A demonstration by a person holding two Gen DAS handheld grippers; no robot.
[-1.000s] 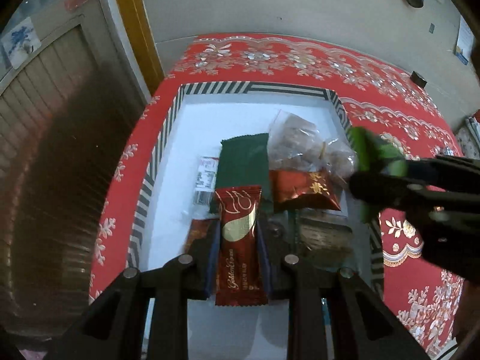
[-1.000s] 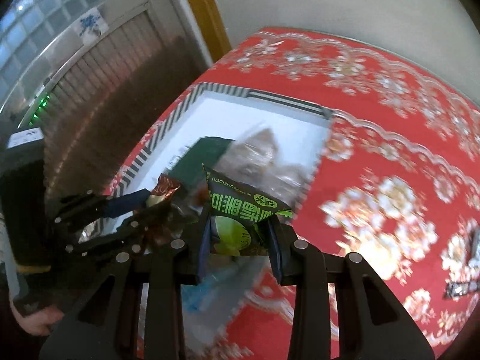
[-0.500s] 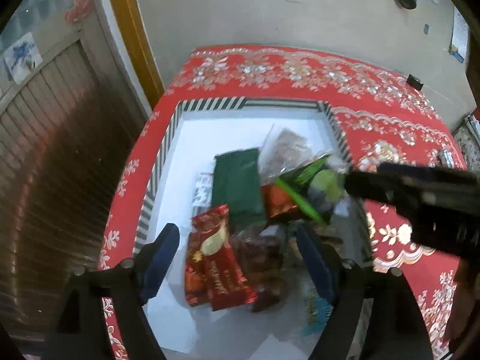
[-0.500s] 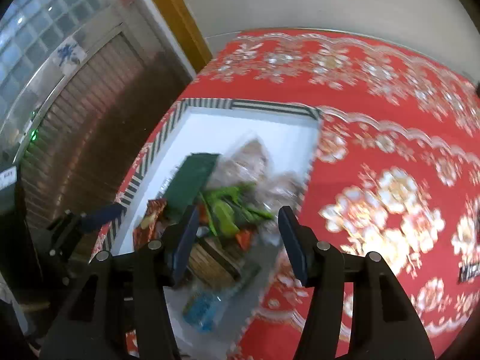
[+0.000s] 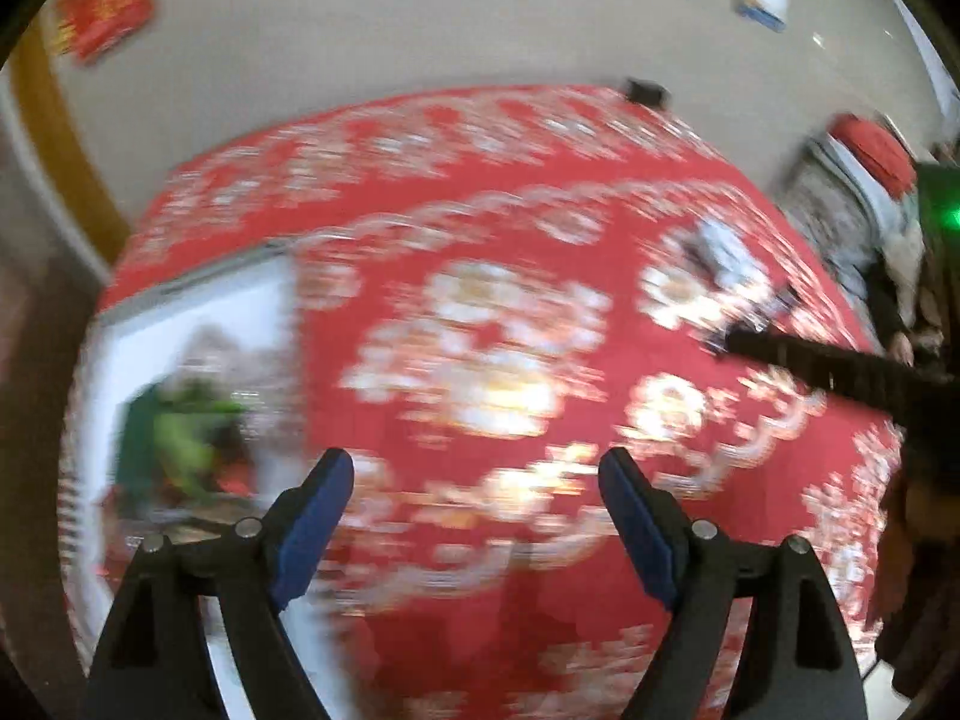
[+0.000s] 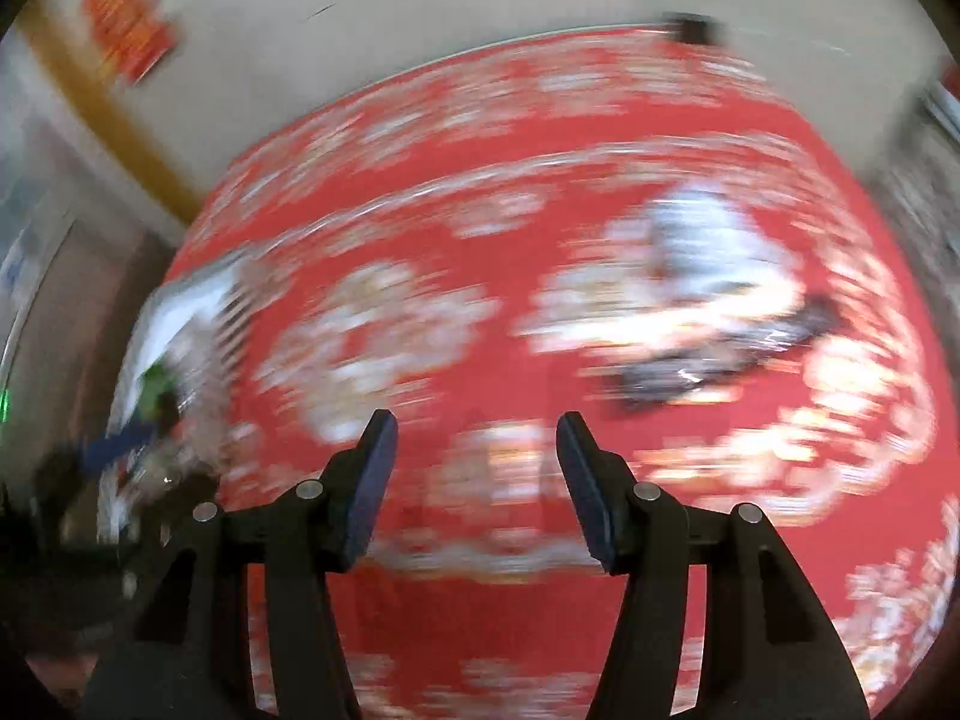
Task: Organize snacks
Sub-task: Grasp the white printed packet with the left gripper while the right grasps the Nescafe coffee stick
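Observation:
Both views are motion-blurred. My left gripper (image 5: 474,468) is open and empty over the red patterned tablecloth (image 5: 510,276). The white striped-rim box (image 5: 198,312) lies at the left, holding a pile of snacks with a green packet (image 5: 180,438) on top. My right gripper (image 6: 477,432) is open and empty above the cloth. In the right wrist view the box (image 6: 180,306) is far left. Loose snack packets, one pale (image 6: 702,240) and one dark (image 6: 678,372), lie on the cloth to the right; they also show in the left wrist view (image 5: 726,264).
A beige wall runs behind the table (image 6: 480,6). A small dark object (image 5: 645,90) sits at the table's far edge. The right gripper's dark arm (image 5: 840,366) crosses the right side of the left wrist view. A wooden door frame (image 5: 54,138) stands left.
Both grippers have let go of their snacks, the red bar and the green packet, into the box, opened, and swung right, away from the box toward the loose packets.

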